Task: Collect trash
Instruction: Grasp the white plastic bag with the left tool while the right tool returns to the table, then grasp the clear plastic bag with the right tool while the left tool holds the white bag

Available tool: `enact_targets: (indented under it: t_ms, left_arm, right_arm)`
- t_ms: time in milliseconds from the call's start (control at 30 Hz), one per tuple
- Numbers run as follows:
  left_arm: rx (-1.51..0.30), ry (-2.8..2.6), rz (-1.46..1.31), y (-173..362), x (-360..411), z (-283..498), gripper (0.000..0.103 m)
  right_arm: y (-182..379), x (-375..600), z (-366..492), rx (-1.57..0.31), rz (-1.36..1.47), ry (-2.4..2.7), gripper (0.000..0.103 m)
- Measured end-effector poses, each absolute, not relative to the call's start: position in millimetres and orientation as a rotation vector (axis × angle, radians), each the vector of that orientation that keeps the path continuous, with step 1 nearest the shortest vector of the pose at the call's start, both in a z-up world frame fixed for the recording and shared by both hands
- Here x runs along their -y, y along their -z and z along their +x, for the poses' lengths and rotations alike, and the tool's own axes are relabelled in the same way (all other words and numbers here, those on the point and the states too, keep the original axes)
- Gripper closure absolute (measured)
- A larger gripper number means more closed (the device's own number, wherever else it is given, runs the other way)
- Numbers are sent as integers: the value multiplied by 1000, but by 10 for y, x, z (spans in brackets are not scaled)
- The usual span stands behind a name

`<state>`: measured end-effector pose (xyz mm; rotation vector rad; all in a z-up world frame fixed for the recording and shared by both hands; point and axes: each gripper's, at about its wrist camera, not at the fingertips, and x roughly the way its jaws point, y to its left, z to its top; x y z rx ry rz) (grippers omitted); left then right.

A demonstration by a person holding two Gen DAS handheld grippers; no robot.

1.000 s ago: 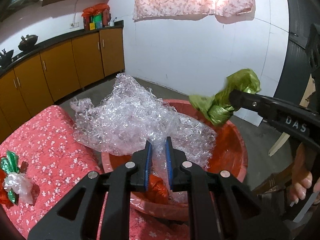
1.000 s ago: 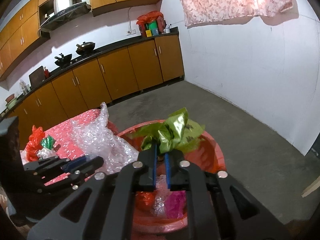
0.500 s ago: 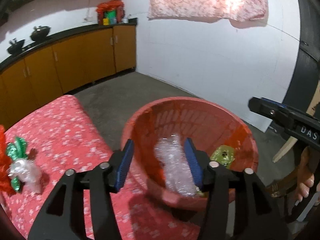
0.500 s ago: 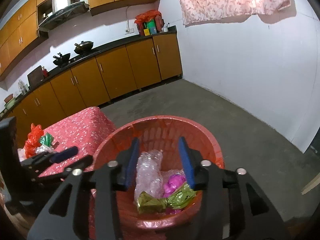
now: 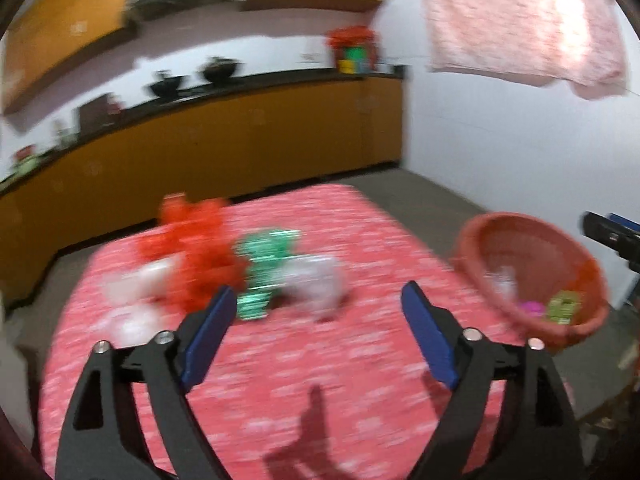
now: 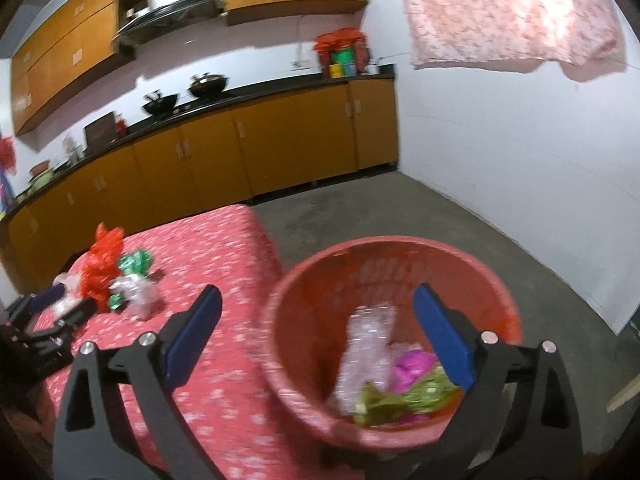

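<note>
Left wrist view: the left gripper (image 5: 316, 312), jaws opening and empty, faces the trash pile (image 5: 224, 264) at the table's (image 5: 320, 400) far side; bare cloth gives open approach.

Right wrist view: the right gripper (image 6: 316, 328), jaws opening with nothing pinched, hangs over the basket (image 6: 304, 320), beside the table edge, where dropped wrappers (image 6: 400, 392) lie.

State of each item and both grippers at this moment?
left gripper: jaws opening, nothing between them
right gripper: jaws opening, nothing between them
red basket: upright, holding trash
bubble wrap: inside basket
green wrapper: inside basket
trash pile: on table, uncollected
</note>
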<state>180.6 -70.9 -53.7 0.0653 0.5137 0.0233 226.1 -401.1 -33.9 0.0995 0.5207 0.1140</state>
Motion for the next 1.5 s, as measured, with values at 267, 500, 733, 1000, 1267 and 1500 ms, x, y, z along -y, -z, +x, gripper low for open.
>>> enact_targets:
  t_ms: [267, 500, 733, 1000, 1267, 1500]
  left_arm:
    - [-603, -312, -55, 795, -499, 1810, 11]
    - [-671, -322, -103, 989, -708, 2026, 11]
    - [-738, -309, -112, 1082, -730, 2265, 19]
    - [-818, -253, -148, 1181, -811, 2419, 49]
    - [-783, -212, -152, 1104, -924, 2214, 54]
    - [-733, -204, -129, 971, -1017, 2042, 54]
  right_arm:
    - [398, 3262, 2375, -545, 81, -193, 8]
    - [455, 2745, 2491, -574, 51, -248, 8]
    - [465, 2448, 2580, -587, 24, -270, 8]
    - [512, 2237, 2688, -602, 18, -287, 8]
    - [567, 1996, 2844, -630, 9, -323, 8]
    - [720, 1652, 3070, -672, -34, -352, 8]
